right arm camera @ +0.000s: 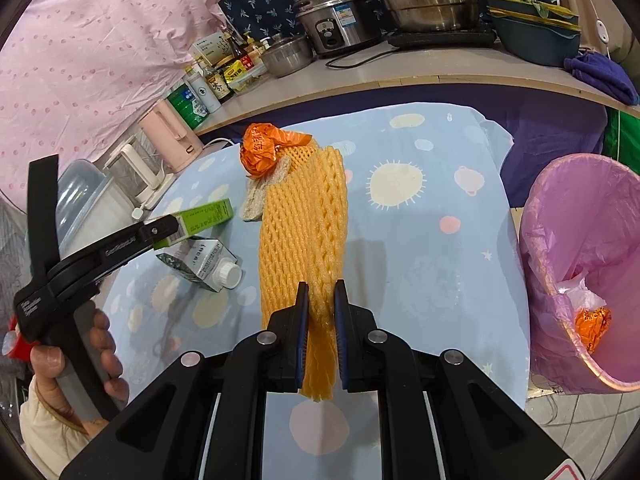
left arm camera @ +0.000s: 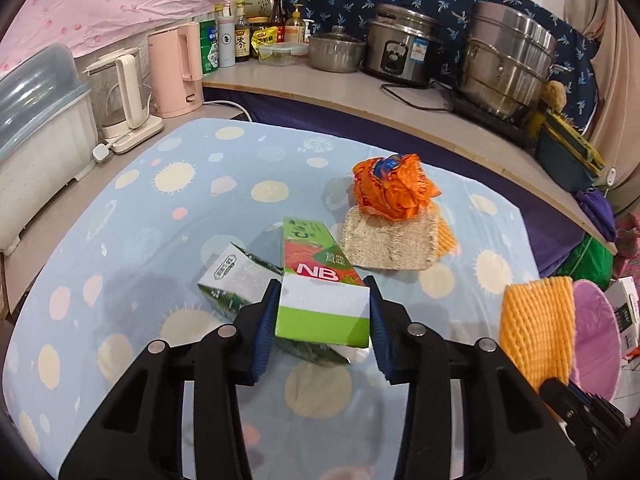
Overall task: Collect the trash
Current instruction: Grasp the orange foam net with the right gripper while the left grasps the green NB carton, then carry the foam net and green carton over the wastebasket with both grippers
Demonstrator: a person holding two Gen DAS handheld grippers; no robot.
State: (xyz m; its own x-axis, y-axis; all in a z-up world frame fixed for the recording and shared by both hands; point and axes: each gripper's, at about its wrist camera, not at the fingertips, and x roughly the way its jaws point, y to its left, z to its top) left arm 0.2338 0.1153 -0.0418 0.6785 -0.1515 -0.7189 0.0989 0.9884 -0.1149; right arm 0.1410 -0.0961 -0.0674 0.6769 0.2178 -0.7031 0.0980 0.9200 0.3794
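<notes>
My left gripper (left arm camera: 324, 284) has its blue pads pressed on both sides of a green and white box (left arm camera: 320, 304) marked NB, whose near end rests over a grey milk carton (left arm camera: 232, 280) on the blue spotted cloth. From the right wrist view the same box (right arm camera: 204, 216) sits in the left gripper (right arm camera: 168, 228), held by a person's hand. My right gripper (right arm camera: 321, 284) is shut on the lower end of a yellow foam net (right arm camera: 304, 220), which stands upright above the table. Farther back, a crumpled orange bag (left arm camera: 392, 188) lies on a beige loofah pad (left arm camera: 384, 240).
A pink-lined bin (right arm camera: 560, 240) stands off the table's right edge, with orange trash (right arm camera: 592, 326) inside. Two kettles (left arm camera: 120, 92) and a plastic box (left arm camera: 36, 128) line the left side. Pots (left arm camera: 504, 64) and bottles (left arm camera: 240, 36) fill the counter behind.
</notes>
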